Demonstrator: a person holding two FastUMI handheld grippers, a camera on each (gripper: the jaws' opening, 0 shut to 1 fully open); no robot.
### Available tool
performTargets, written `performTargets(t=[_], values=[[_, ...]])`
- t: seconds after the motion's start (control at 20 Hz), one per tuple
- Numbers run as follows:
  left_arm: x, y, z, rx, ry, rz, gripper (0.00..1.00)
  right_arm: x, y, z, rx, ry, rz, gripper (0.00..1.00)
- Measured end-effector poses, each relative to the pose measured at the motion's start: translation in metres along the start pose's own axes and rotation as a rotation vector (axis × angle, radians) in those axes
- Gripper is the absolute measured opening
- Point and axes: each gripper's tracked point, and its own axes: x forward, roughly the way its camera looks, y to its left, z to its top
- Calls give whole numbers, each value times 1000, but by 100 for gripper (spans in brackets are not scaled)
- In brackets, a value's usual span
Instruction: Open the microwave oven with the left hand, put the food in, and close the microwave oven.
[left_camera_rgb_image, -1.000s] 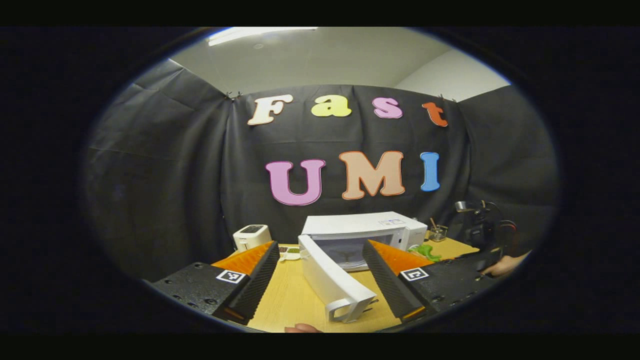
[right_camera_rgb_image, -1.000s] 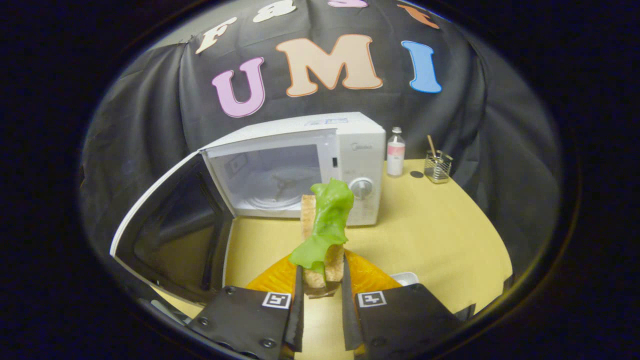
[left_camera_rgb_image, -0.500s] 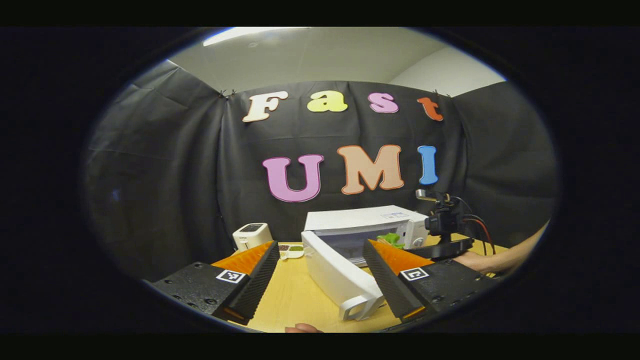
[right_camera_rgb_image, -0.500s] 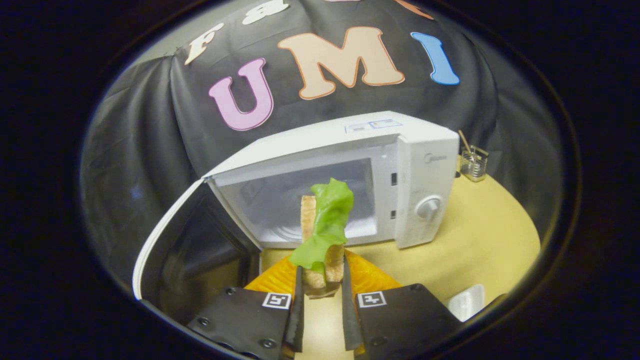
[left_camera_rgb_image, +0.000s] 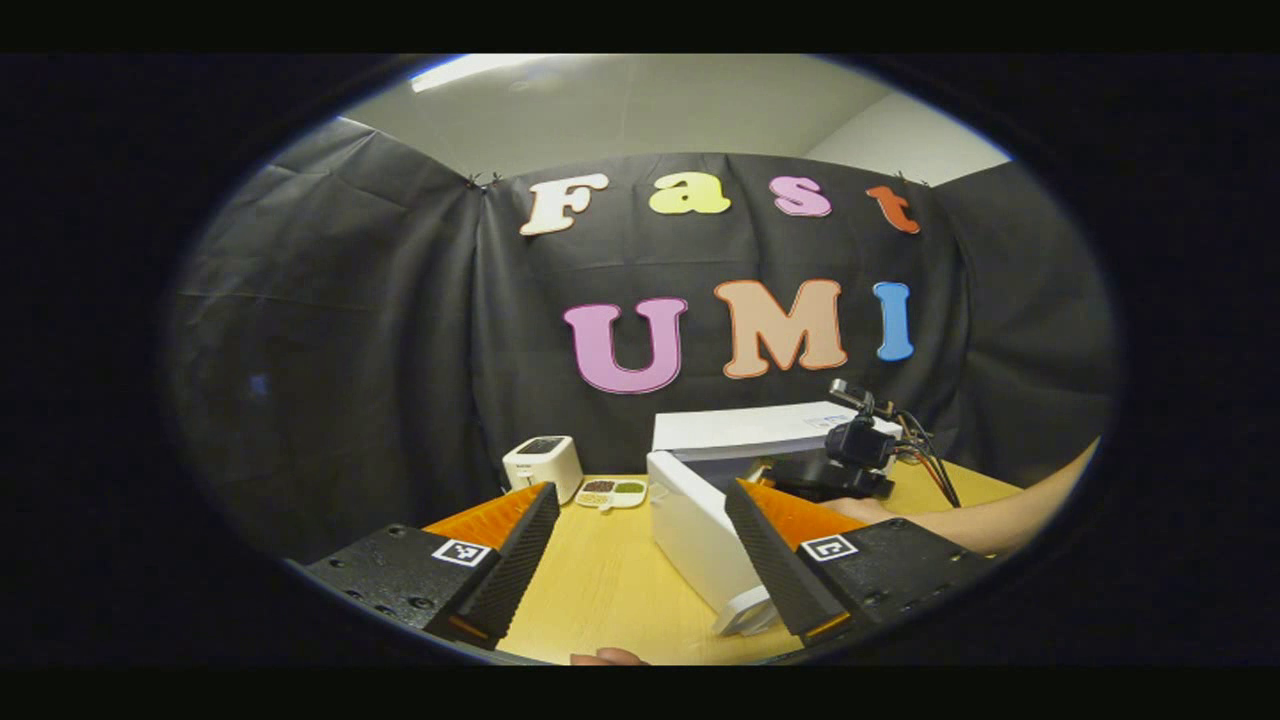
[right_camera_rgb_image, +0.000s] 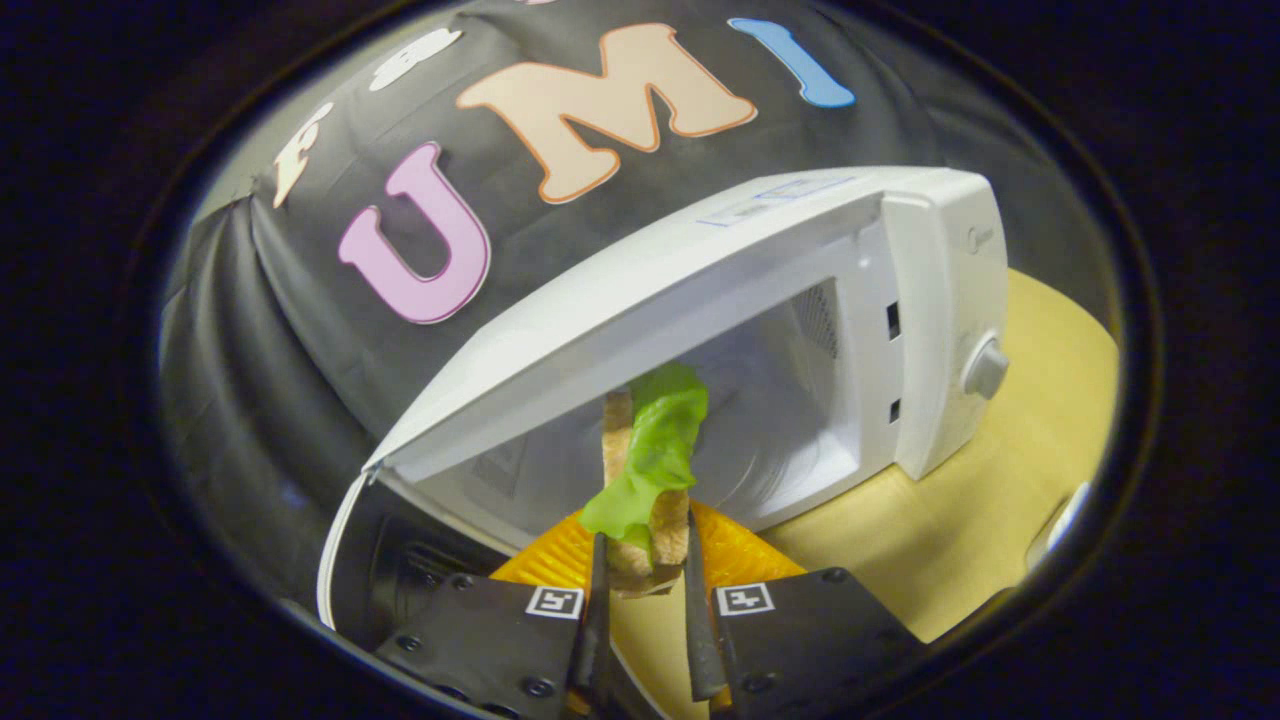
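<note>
Right gripper view: food (right_camera_rgb_image: 645, 470) is gripped by right gripper (right_camera_rgb_image: 645, 600) at open microwave (right_camera_rgb_image: 930, 300) mouth; release and door closing remain; left gripper (left_camera_rgb_image: 640, 560) is held open, empty.

Pale wooden counter (left_camera_rgb_image: 600, 580), white microwave oven (left_camera_rgb_image: 740, 432) standing on it with door (left_camera_rgb_image: 700, 535) swung open, small white toaster (left_camera_rgb_image: 541, 463) near the back edge, little divided dish (left_camera_rgb_image: 612, 491) just beside the toaster

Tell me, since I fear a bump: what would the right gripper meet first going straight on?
Likely nothing at once: the right gripper, holding the sandwich, points into the microwave cavity; its back wall comes first, though depth is unclear.
</note>
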Motion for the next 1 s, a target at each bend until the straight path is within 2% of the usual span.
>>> performTargets(t=[0.15, 0.25, 0.3, 0.55, 0.6, 0.65, 0.7, 0.8, 0.85, 0.95, 1.0], values=[[4, 16, 2, 25, -7, 35, 96, 21, 3, 2, 61, -13, -25, 34], [5, 22, 2, 16, -2, 50, 100, 34, 1, 5, 99, -31, -43, 34], [7, 22, 0, 9, 4, 50, 96, 39, -1, 7, 123, -34, -54, 34], [13, 22, -5, 15, 17, 39, 96, 62, -1, 15, 202, -64, -83, 34], [16, 22, -4, 16, 18, 36, 96, 67, -4, 13, 212, -57, -95, 26], [17, 21, -5, 21, 24, 33, 97, 70, -3, 13, 222, -60, -92, 26], [17, 23, -10, 26, 33, 34, 96, 73, -3, 15, 217, -64, -94, 28], [20, 25, -13, 17, 41, 41, 97, 76, -2, 15, 206, -57, -92, 39], [21, 24, -13, 11, 44, 41, 97, 77, -4, 13, 208, -48, -102, 32], [22, 25, -15, 6, 46, 43, 97, 80, -10, 10, 218, -22, -121, 31], [23, 25, -19, 6, 53, 45, 96, 80, -16, 6, 217, -1, -140, 43]])
